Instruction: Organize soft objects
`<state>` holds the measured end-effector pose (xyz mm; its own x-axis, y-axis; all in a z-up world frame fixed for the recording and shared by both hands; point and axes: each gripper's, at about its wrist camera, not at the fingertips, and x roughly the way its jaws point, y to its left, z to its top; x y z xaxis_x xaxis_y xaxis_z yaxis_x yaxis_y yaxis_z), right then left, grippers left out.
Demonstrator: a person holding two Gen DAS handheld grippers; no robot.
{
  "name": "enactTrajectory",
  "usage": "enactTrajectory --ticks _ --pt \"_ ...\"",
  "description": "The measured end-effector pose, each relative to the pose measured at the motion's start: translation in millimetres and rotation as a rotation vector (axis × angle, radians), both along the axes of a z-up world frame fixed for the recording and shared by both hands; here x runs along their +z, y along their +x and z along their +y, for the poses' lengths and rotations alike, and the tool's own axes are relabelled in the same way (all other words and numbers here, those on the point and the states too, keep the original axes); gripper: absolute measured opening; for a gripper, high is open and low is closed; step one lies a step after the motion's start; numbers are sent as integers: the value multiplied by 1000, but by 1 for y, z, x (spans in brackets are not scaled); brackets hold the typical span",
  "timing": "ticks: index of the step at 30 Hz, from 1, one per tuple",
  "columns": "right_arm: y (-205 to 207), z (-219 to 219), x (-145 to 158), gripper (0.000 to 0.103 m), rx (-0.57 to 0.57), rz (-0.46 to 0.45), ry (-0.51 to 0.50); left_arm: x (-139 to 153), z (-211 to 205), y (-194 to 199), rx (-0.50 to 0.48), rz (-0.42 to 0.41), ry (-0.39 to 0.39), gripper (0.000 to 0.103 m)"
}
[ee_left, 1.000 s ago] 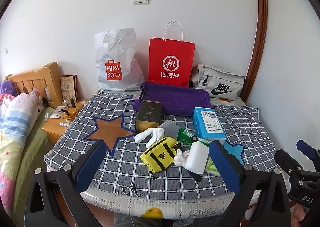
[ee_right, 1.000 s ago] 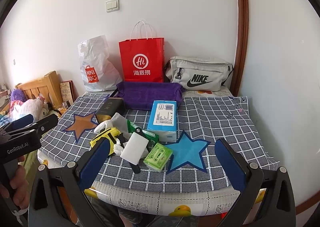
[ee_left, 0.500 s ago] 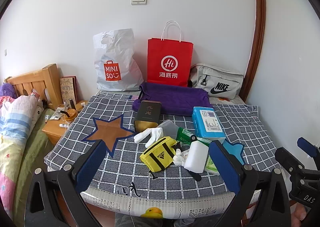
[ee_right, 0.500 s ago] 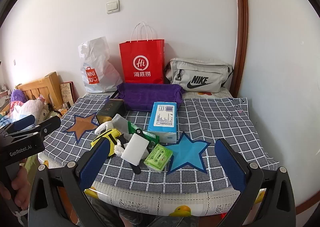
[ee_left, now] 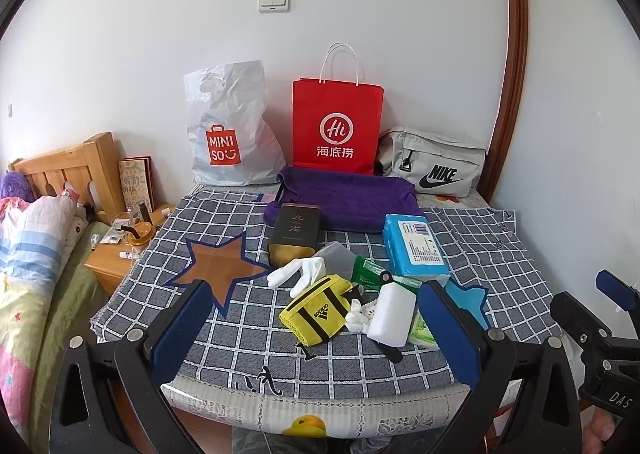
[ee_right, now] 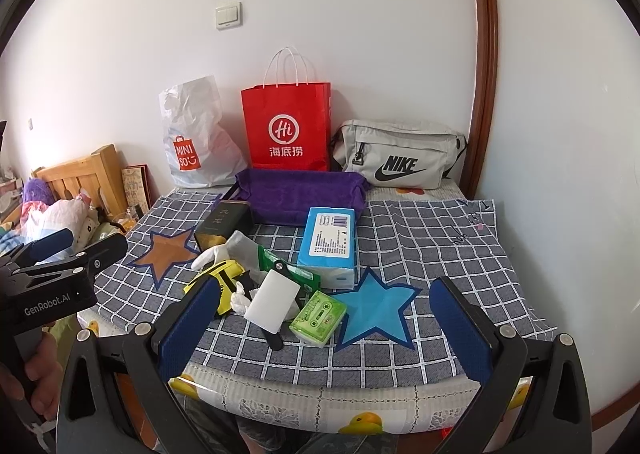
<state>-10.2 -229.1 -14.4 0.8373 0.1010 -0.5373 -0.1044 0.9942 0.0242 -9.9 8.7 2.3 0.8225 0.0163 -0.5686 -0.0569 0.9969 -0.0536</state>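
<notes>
Blue-padded left gripper (ee_left: 316, 334): jaws wide apart, empty, level before table (ee_left: 500, 254) | right gripper (ee_right: 324, 328): same, wide, empty | yellow pouch (ee_left: 316, 312) untouched

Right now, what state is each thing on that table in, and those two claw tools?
Left gripper: open, empty.
Right gripper: open, empty.
Red paper bag: upright against the wall.
White plastic bag: crumpled, leaning on the wall.
Grey waist bag: zipped shut.
Purple towel: folded.
Yellow pouch: lying flat.
Blue tissue pack: lying flat.
</notes>
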Motion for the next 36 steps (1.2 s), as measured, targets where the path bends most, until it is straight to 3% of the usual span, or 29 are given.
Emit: enactTrajectory --ticks 36 --pt "1 2 -7 103 12 -1 14 -6 10 10 6 11 9 103"
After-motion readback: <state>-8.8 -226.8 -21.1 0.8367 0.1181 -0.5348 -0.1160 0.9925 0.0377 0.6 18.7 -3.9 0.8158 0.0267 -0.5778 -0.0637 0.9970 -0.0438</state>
